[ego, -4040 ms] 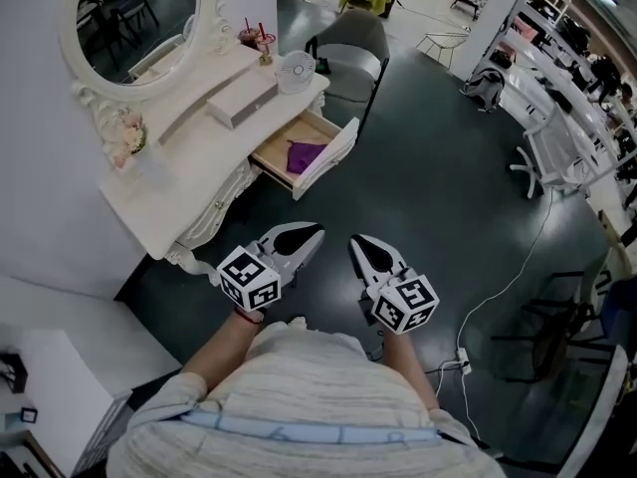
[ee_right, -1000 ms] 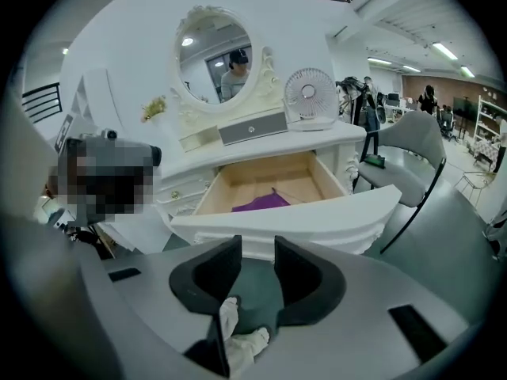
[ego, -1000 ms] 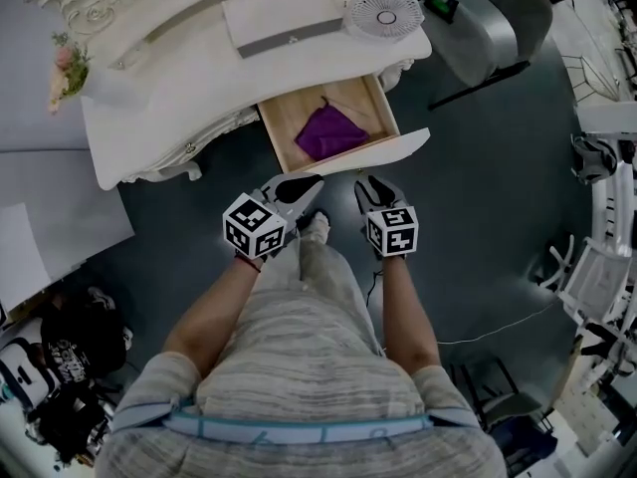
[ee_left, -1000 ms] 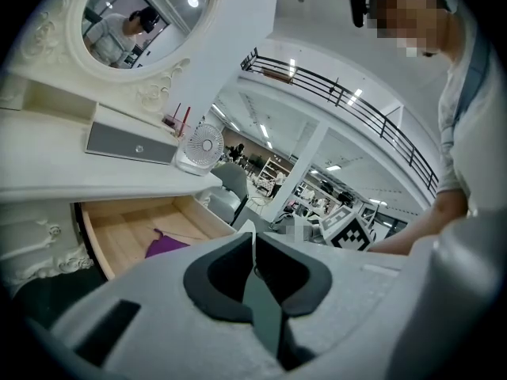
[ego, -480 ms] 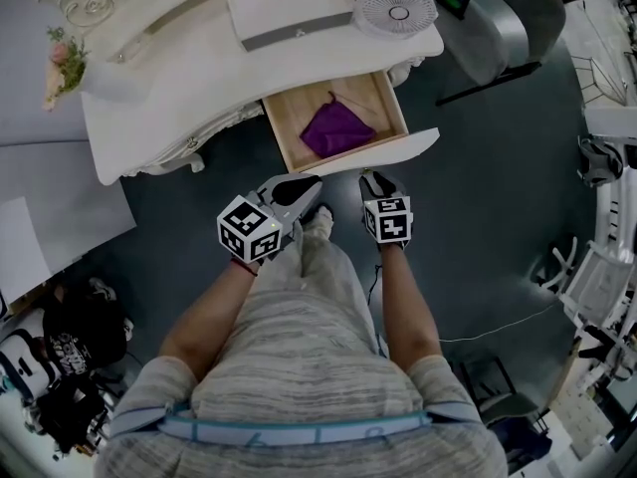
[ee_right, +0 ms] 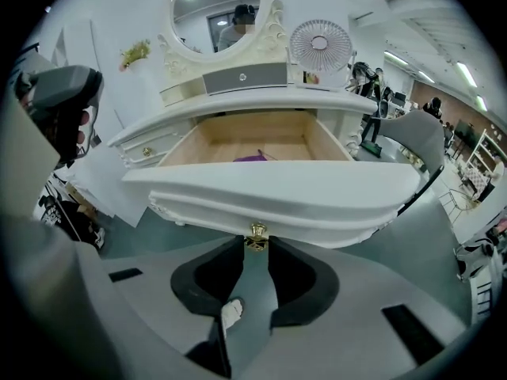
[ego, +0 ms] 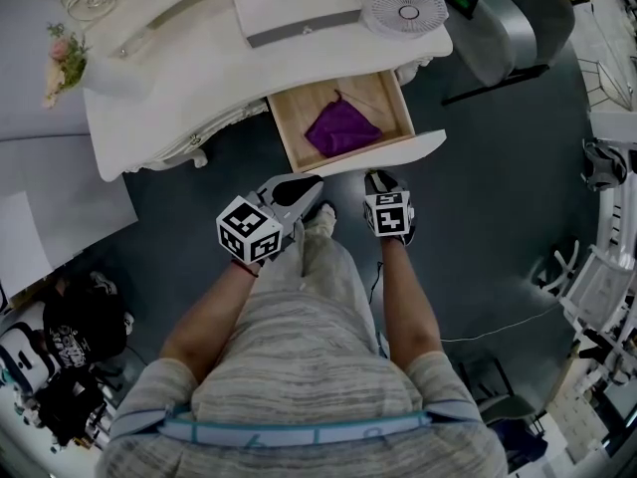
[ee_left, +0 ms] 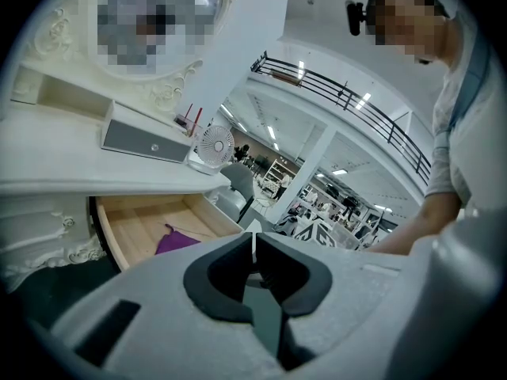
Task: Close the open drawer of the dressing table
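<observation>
The white dressing table (ego: pixel 169 88) has its drawer (ego: pixel 383 154) pulled out, with a purple cloth (ego: pixel 343 125) lying inside. In the right gripper view the drawer front (ee_right: pixel 269 192) fills the middle, its small gold knob (ee_right: pixel 255 231) right at my jaw tips. My right gripper (ego: pixel 379 179) (ee_right: pixel 253 244) is slightly open just below the drawer front; I cannot tell if it touches the knob. My left gripper (ego: pixel 311 183) (ee_left: pixel 253 237) is shut on nothing, a little short of the drawer's left corner. The purple cloth (ee_left: pixel 176 241) also shows in the left gripper view.
A small round fan (ego: pixel 404 8) and a flat box (ego: pixel 294 13) sit on the tabletop, flowers (ego: pixel 58 68) at its left end. A grey chair (ego: pixel 518 18) stands to the right of the table. Dark bags (ego: pixel 60 376) lie lower left, white frames (ego: pixel 602 277) at right.
My right gripper has moved forward to the drawer front. The left gripper has hardly shifted. The drawer stays open.
</observation>
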